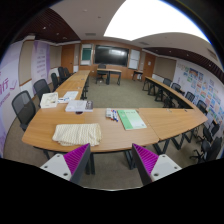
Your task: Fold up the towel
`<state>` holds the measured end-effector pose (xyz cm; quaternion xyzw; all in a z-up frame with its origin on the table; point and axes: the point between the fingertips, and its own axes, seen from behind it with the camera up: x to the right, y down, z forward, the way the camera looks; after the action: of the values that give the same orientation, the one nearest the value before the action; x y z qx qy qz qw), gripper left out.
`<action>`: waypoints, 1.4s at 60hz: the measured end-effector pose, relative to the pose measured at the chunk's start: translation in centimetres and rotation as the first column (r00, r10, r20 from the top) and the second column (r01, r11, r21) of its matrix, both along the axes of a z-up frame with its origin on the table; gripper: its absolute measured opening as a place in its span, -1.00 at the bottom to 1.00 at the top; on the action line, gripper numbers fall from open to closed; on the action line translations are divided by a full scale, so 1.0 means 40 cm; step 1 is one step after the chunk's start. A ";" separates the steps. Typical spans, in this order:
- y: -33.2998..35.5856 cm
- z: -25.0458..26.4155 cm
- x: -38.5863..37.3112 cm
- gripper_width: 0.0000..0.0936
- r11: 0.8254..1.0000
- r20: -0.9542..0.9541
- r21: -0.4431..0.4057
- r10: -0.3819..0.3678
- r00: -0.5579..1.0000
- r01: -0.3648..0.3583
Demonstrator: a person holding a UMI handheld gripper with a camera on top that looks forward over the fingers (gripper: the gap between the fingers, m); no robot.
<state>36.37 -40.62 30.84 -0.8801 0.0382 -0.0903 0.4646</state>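
A cream towel lies rumpled and roughly folded on the near wooden table, close to its front edge. My gripper hangs well back from the table, above the grey carpet, with the towel ahead and to the left of the left finger. Its fingers with magenta pads stand wide apart with nothing between them.
A green sheet and white papers lie on the table beyond the towel. Black office chairs line both sides of a U-shaped run of tables. Grey carpet fills the middle; a screen hangs on the far wall.
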 end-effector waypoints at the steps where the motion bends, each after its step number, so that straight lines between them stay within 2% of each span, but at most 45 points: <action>1: -0.016 -0.001 0.001 0.82 1.000 -0.003 -0.003 -0.001 1.000 0.001; 15: -0.078 -0.133 0.017 0.82 0.998 -0.006 -0.054 -0.023 1.000 0.023; 24: -0.105 -0.243 -0.066 0.82 0.992 -0.017 -0.123 -0.022 1.000 0.020; 31: -0.070 -0.350 -0.192 0.82 0.990 -0.035 -0.142 0.002 0.999 -0.007; 45: 0.219 -0.500 -0.577 0.82 0.983 -0.110 -0.120 0.124 0.986 -0.137; 54: 0.444 -0.554 -0.756 0.82 0.975 -0.109 -0.087 0.197 0.974 -0.206; 64: 0.641 -0.646 -0.816 0.82 0.969 -0.047 -0.113 0.217 0.975 -0.221; 71: 0.740 -0.719 -0.796 0.81 0.969 -0.026 -0.149 0.195 0.980 -0.197; 75: 0.769 -0.763 -0.792 0.66 0.964 -0.051 -0.178 0.189 0.981 -0.195; 79: 0.777 -0.794 -0.782 0.42 0.961 -0.059 -0.200 0.184 0.981 -0.192; 84: 0.791 -0.794 -0.774 -0.04 0.959 -0.037 -0.191 0.209 0.977 -0.212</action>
<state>5.39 -8.98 -0.94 -0.9209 -0.0606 -0.0363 0.3834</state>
